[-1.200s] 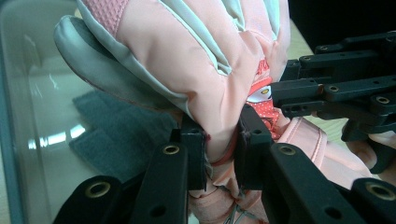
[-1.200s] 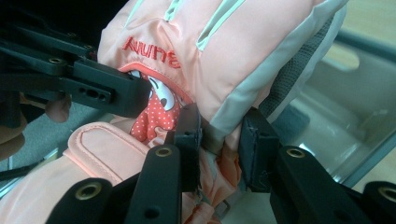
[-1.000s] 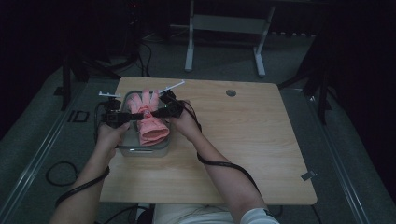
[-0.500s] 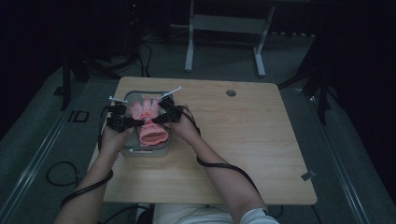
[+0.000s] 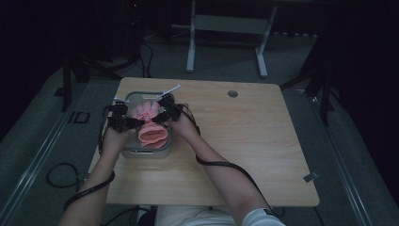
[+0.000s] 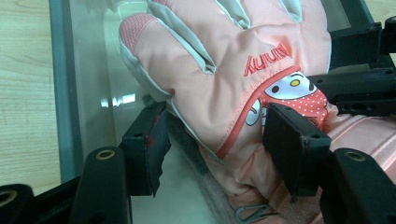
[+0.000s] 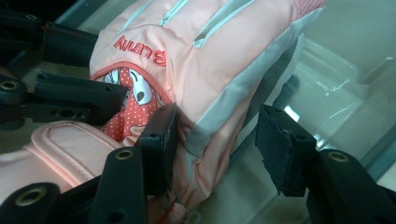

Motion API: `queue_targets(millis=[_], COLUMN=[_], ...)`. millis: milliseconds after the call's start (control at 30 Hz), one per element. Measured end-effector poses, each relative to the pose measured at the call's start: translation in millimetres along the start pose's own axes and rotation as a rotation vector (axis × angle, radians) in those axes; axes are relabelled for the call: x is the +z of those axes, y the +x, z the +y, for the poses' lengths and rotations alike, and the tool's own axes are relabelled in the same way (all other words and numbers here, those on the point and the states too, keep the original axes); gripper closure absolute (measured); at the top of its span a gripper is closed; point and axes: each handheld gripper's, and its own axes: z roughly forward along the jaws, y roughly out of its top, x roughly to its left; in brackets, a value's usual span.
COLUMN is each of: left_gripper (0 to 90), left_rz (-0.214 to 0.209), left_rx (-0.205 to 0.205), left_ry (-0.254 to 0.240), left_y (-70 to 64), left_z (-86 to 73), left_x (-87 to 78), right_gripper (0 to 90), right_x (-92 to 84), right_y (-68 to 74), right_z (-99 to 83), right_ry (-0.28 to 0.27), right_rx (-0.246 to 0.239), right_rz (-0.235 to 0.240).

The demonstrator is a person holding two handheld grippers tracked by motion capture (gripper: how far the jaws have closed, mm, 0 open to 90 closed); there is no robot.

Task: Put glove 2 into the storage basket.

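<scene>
One pink glove lies in one clear tray, and two grippers work at it, one from each side. The tray stands on the wooden table near its left edge, toward the far left corner. Nothing else shows inside the tray besides the glove, whose fingers point toward the table's far edge and whose open cuff faces the near edge.

The left gripper reaches in from the tray's left side. In the left gripper view its jaws have just been opening and now stand half spread, with the glove's wrist edge between them: one black pad touches the cartoon patch below the red lettering, while the other stands clear of the fabric over the tray's floor, so nothing is pinched.

The right gripper comes in from the tray's right side. Its jaws have also just been opening; in the right gripper view one pad rests against the glove at the grey side band and the other stands apart from it above the tray wall. The glove lies loose between the pads.
</scene>
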Motion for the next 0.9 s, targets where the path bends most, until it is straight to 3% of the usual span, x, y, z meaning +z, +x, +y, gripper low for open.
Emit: queue_targets(millis=[200,367,500,833,900], left_gripper=[40.2,35.7,35.7,35.6,35.6], left_rz=[0.024,-0.018,-0.038,-0.048,-0.067], left_rx=[0.02,-0.008,0.013,0.017,0.025], left_ry=[-0.003,-0.051,-0.095,-0.119,-0.141], left_y=[-3.3,-0.2,-1.5,-1.6,-5.9], left_z=[-0.2,-0.7,1.0,3.1,4.5], left_x=[0.7,-6.7,-14.9,-26.2,-33.3], right_gripper=[48.7,48.5,48.0,45.0,44.5], right_x=[3.3,-8.2,-19.8,-38.8,-43.7], right_y=[-1.8,-4.9,-6.2,-2.5,-2.2], right_z=[1.4,0.1,2.0,3.6,2.6], right_ry=[0.027,-0.022,-0.049,-0.095,-0.106], right_rx=[0.003,0.006,0.006,-0.015,-0.016], right_rz=[0.012,0.048,0.056,0.066,0.069])
